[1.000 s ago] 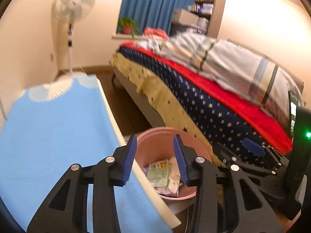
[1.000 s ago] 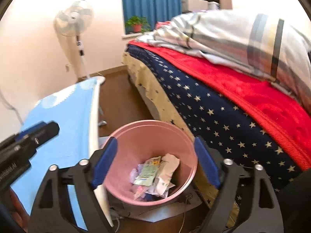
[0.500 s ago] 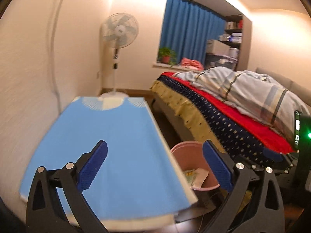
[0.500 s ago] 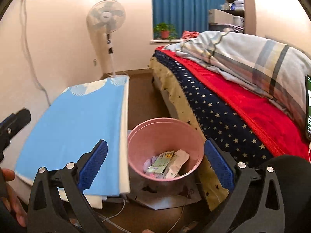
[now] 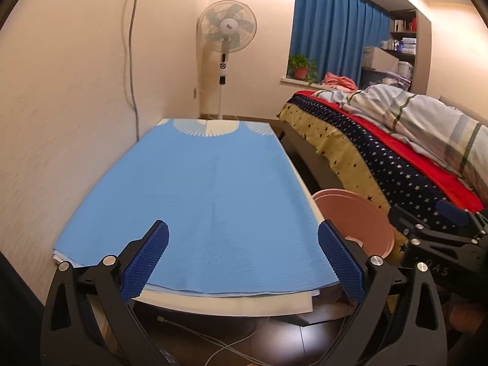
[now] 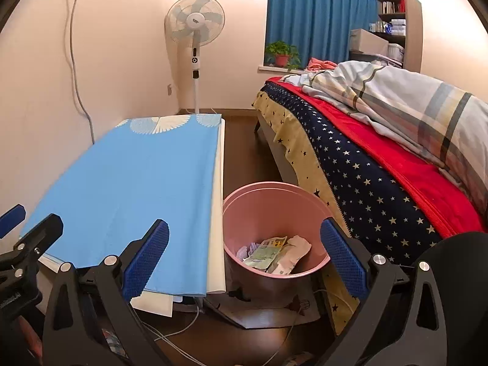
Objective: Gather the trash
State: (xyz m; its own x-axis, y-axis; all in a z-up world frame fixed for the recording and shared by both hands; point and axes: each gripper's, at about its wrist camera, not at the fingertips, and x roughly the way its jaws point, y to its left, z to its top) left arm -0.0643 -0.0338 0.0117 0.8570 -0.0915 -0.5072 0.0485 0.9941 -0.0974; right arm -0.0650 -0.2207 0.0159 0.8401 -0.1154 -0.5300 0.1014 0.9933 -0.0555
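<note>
Bedroom clutter surrounds the work area: a white pedestal fan (image 6: 195, 27) stands against the far wall, blue curtains (image 6: 317, 15) hang behind a potted green plant (image 6: 282, 53) on the sill, and a bed with a navy star-patterned cover (image 6: 360, 167), a red blanket and a striped grey duvet (image 6: 405, 103) runs along the right side. A low table draped in a light blue cloth (image 5: 213, 189) fills the left, close to the wall. White cables (image 6: 183, 329) trail over the dark floor beneath its near edge.

Between table and bed sits a round pink plastic waste bin (image 6: 271, 201), its rim just beside the table's edge and near the hanging bedcover. Inside lie crumpled wrappers and paper trash (image 6: 274, 254), including a greenish printed packet and a pale wad, heaped at the bottom.

The left gripper (image 5: 242, 259) hovers over the near end of the table, its blue-padded jaws spread wide with nothing between them. The right gripper (image 6: 244, 257) is likewise spread wide and empty, framing the bin's near rim from above. From the left wrist view, only the bin's rim and inner wall show past the table corner.
</note>
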